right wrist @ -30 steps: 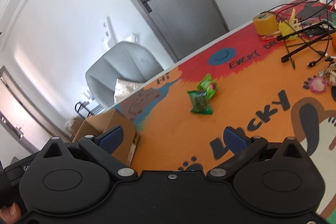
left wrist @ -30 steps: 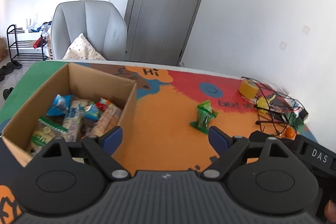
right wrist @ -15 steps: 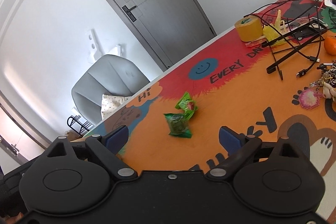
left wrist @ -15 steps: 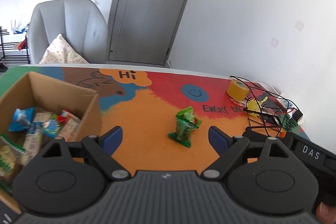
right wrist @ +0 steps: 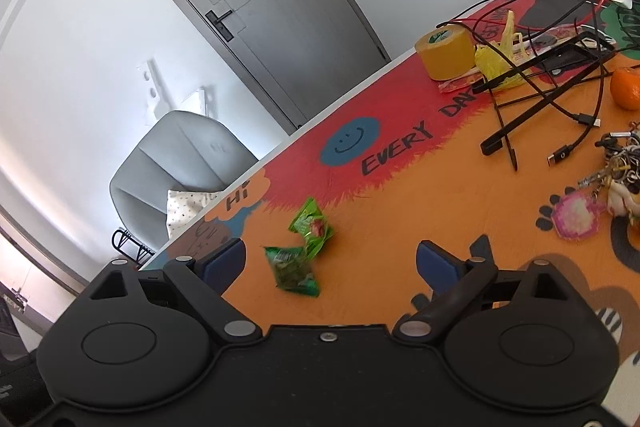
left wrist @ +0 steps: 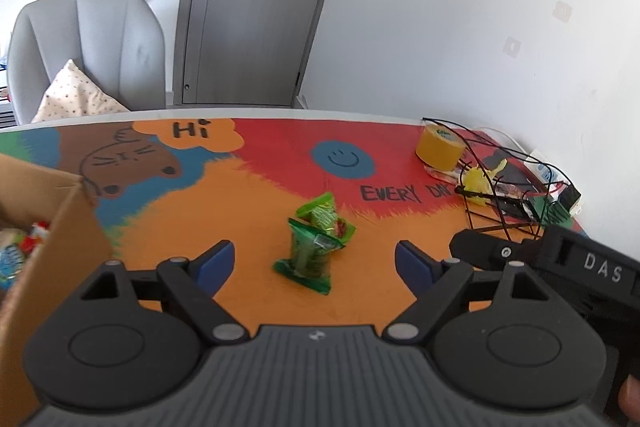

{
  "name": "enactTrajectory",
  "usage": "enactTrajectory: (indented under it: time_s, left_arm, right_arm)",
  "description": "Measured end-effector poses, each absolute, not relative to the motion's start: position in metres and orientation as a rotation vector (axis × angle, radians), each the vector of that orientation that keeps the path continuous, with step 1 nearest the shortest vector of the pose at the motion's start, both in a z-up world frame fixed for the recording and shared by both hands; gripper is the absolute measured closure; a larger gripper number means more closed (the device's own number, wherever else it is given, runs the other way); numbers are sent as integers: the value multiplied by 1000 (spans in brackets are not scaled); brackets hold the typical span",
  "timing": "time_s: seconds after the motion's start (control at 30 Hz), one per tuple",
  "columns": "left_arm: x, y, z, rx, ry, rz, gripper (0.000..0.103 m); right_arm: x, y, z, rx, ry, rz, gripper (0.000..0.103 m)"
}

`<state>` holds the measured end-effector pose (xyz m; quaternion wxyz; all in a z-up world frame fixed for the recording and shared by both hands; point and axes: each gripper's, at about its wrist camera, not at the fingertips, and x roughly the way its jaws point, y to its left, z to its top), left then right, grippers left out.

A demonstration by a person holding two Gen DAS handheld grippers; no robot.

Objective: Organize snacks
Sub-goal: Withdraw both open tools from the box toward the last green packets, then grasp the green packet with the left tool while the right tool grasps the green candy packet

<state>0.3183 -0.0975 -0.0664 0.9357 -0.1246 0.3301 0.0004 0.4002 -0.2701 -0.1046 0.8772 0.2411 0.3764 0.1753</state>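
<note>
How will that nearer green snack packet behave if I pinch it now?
The nearer green packet looks like thin crinkled film, so it will probably crumple and feel light. Its glossy wrap may slip. It touches the second green packet, so a push would likely drag both across the mat.

Open orange tabletop [left wrist: 248,227] surrounds the two green snack packets [left wrist: 314,243], with clear passage on every side. A cardboard box [left wrist: 60,247] walls off the left (its near wall standing tall). To the right, a tape roll [right wrist: 444,51], tangled black cables [right wrist: 560,99], an orange [right wrist: 626,87] and keys [right wrist: 616,171] crowd the surface.
</note>
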Motion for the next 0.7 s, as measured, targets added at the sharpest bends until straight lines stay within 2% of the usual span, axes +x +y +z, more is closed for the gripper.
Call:
enactTrajectory:
  time_s: [0.4, 0.53, 0.7]
  left_arm:
    - [361, -102, -100, -224, 708, 4, 20]
    - [373, -100, -116, -201, 727, 32, 33]
    - [384, -95, -132, -221, 746, 21, 39]
  right_arm:
    - [431, -273, -128, 511, 829, 343, 9]
    - [440, -268, -135, 510, 844, 335, 9]
    - [452, -257, -143, 489, 867, 343, 13]
